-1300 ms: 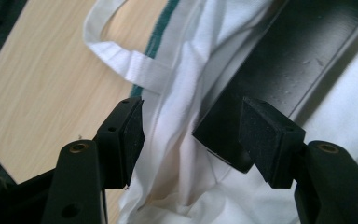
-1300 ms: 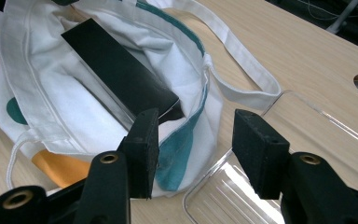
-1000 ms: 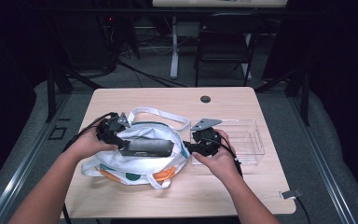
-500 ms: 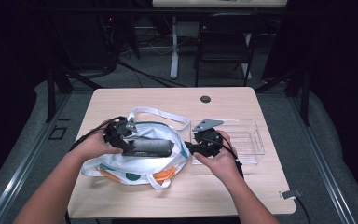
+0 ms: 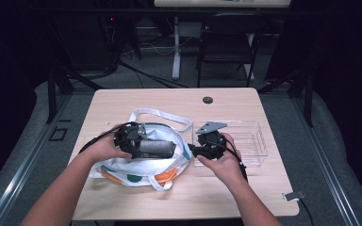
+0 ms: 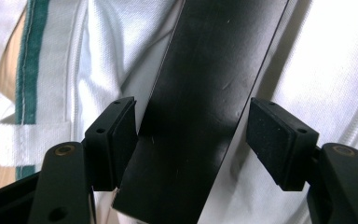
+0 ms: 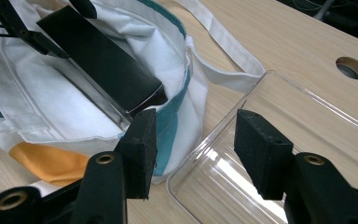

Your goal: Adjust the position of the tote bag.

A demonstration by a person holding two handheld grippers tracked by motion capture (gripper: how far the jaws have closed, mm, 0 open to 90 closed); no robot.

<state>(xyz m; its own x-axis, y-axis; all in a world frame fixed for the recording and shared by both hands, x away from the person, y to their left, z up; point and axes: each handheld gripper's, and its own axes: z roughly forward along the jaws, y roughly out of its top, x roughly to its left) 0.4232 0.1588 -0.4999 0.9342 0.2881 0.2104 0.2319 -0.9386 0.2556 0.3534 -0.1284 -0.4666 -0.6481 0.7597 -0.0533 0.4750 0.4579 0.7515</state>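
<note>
The left tool stands spread around a flat black box: one pad seems to graze the box's edge and the other pad stands clear of it, the jaws having just been opening, so the box is let go rather than gripped. The box lies slanted in the mouth of a white cloth bag, one end inside the bag and the other poking out over its teal-trimmed rim. It looks stiff, smooth and rather glossy, likely light; I judge it would slip under a weak pinch, so the narrow width across its long edges, near the outer end, is the place to grasp. The bag is soft and will sag, giving no support. Right of the bag, the right tool is spread and holds nothing, hovering by the bag's rim and over the near corner of a clear plastic tray. Bag and tray rest on the wooden worktop.
</note>
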